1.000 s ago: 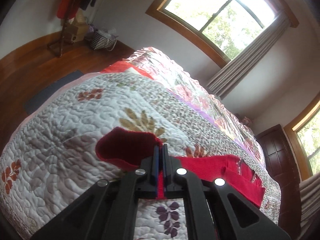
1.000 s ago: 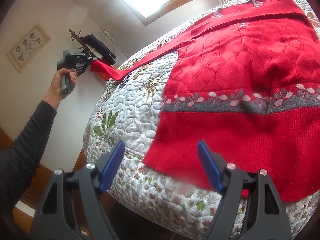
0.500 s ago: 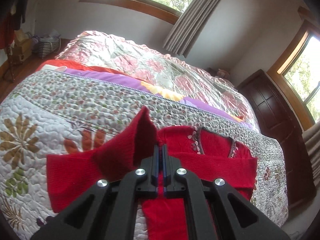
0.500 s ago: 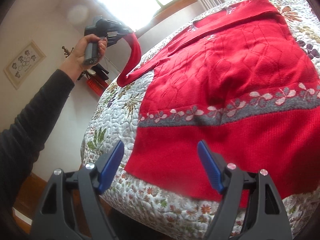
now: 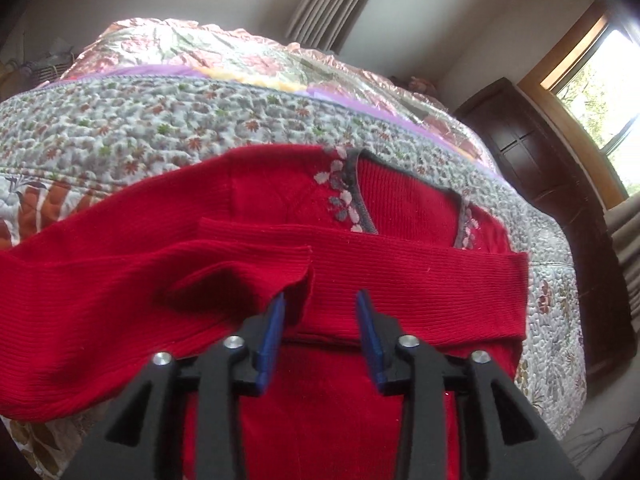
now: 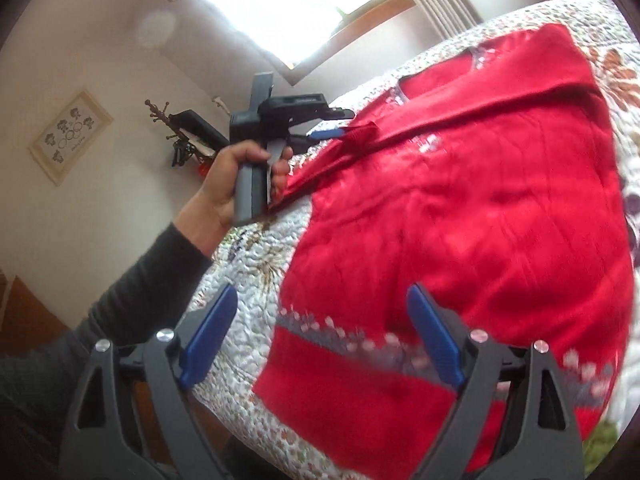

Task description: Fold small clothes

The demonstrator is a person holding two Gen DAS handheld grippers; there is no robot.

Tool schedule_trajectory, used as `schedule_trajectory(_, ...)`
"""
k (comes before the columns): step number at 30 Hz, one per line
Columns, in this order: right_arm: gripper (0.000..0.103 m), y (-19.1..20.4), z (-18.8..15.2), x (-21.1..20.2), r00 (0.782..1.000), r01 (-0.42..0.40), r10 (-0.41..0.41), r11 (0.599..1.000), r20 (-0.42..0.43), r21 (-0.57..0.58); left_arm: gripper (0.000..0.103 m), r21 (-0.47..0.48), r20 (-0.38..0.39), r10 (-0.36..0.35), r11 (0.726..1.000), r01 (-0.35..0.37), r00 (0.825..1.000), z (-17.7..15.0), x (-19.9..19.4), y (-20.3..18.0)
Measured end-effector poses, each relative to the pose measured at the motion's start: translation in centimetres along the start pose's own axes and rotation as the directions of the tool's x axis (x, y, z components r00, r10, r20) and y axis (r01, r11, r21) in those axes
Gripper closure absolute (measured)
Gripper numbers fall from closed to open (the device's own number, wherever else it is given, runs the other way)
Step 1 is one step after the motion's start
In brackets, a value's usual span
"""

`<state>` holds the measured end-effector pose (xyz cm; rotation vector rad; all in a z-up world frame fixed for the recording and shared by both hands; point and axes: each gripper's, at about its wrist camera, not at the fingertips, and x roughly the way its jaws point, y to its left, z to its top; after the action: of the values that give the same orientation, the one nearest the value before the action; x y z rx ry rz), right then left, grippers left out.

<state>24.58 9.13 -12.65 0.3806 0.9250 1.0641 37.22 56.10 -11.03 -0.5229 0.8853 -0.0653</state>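
A red knitted sweater (image 6: 480, 220) lies flat on the quilted bed, with a grey flowered band (image 6: 320, 328) near its hem and a V-neck (image 5: 400, 200). Its right sleeve (image 5: 420, 268) is folded across the chest. The left sleeve (image 5: 200, 276) lies bent over the chest, its cuff just in front of my left gripper (image 5: 320, 312). That gripper is open, and its left pad touches the cuff's edge. A hand (image 6: 236, 188) holds the left gripper (image 6: 328, 134) above the shoulder. My right gripper (image 6: 322, 336) hangs open over the hem's left corner, holding nothing.
The floral quilt (image 5: 160, 128) covers the bed, and its near edge (image 6: 240, 364) drops off below the hem. A dark wooden cabinet (image 5: 560, 200) stands beyond the bed's far side. A coat stand (image 6: 160, 120) and a framed picture (image 6: 70, 136) are by the wall.
My left gripper carried the left sleeve from the bed's side over the sweater's chest, then opened and let it go. My right gripper swung closer over the hem, staying open.
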Motion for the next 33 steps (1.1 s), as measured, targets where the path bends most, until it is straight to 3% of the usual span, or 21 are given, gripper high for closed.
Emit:
schedule_trajectory(2,0.027,-0.1,4.2,2.4,0.997,-0.069,0.069,0.998,-0.039,-0.002,0.046,-0.007,0.043,-0.022,1.000,0.023,0.999,-0.1,-3.1,1.2)
schedule_trajectory(5,0.031,-0.8,10.3,8.4,0.983,-0.134,0.141,0.989,-0.117,0.066,0.040,-0.034,0.087,-0.033,0.999,0.036,0.996,-0.9,-7.1,3.9)
schedule_trajectory(9,0.033,-2.5,16.1,16.4,0.971,-0.105,0.138,0.980,-0.193,0.171,0.039,-0.034,0.096,-0.036,0.999,0.040,0.995,-3.7,-10.7,7.1)
schedule_trajectory(11,0.034,-3.7,18.0,19.4,0.975,-0.028,0.070,0.981,-0.213,0.193,0.038,-0.037,0.094,-0.044,0.998,0.048,0.995,-5.3,-12.0,8.7)
schedule_trajectory(14,0.034,-6.0,19.4,22.3,0.972,0.050,0.010,0.967,-0.233,0.250,0.037,-0.052,0.094,-0.058,0.997,0.063,0.994,-7.3,-13.2,10.6)
schedule_trajectory(17,0.036,-7.1,20.6,24.0,0.971,0.098,-0.042,0.968,-0.236,0.230,0.037,-0.063,0.097,-0.075,0.995,0.082,0.992,-8.3,-13.5,12.0)
schedule_trajectory(18,0.040,-7.2,20.9,24.4,0.970,0.097,-0.042,0.970,-0.241,0.222,0.037,-0.062,0.098,-0.086,0.994,0.092,0.991,-8.4,-13.5,12.3)
schedule_trajectory(20,0.060,-7.0,21.4,25.2,0.967,0.080,-0.028,0.977,-0.253,0.200,0.037,-0.056,0.101,-0.104,0.992,0.110,0.989,-8.7,-13.3,12.5)
schedule_trajectory(21,0.063,-6.8,21.6,25.4,0.966,0.068,-0.017,0.979,-0.258,0.190,0.037,-0.049,0.105,-0.109,0.992,0.115,0.989,-8.8,-13.2,12.7)
schedule_trajectory(25,0.062,-6.5,21.8,26.2,0.959,0.098,-0.041,0.977,-0.279,0.192,0.036,-0.066,0.106,-0.138,0.987,0.145,0.985,-9.6,-12.0,12.8)
schedule_trajectory(29,0.061,-5.8,22.4,26.9,0.952,0.167,-0.125,0.977,-0.279,0.131,0.036,-0.072,0.111,-0.165,0.982,0.173,0.980,-10.7,-11.6,12.9)
schedule_trajectory(33,0.061,-5.9,22.4,28.0,0.949,0.169,-0.127,0.978,-0.288,0.125,0.036,-0.087,0.118,-0.180,0.978,0.191,0.977,-11.3,-11.3,13.1)
